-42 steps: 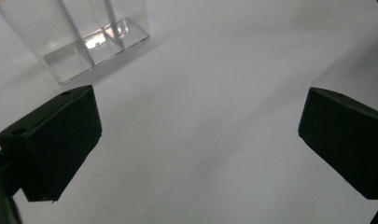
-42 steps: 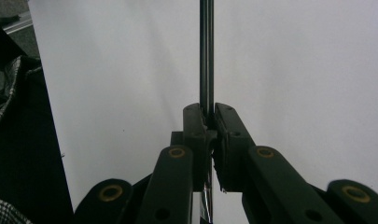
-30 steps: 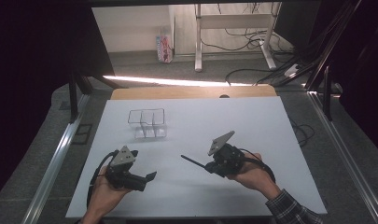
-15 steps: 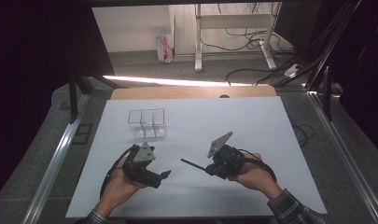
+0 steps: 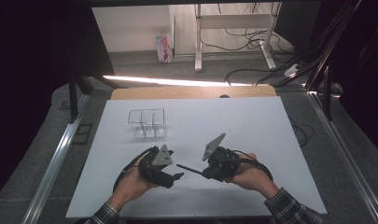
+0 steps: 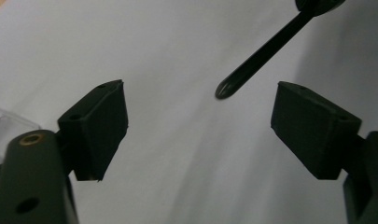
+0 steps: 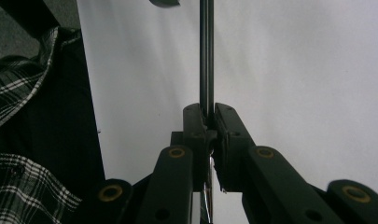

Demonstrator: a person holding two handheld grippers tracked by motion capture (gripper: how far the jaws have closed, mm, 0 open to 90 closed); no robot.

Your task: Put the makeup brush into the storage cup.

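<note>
left claw (image 5: pixel 178 176) | moved right toward black rod (image 5: pixel 189 169) | jaws closing, nothing between

Counted: two grippers — left gripper (image 5: pixel 177 176), right gripper (image 5: pixel 206 172); one black rod (image 5: pixel 189 169); one clear two-compartment box (image 5: pixel 147 122).

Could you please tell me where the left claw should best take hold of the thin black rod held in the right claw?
Probably near the free rounded tip of the thin black rod, coming end-on. The rod juts level from the right claw toward the open left claw, above the white table.
</note>
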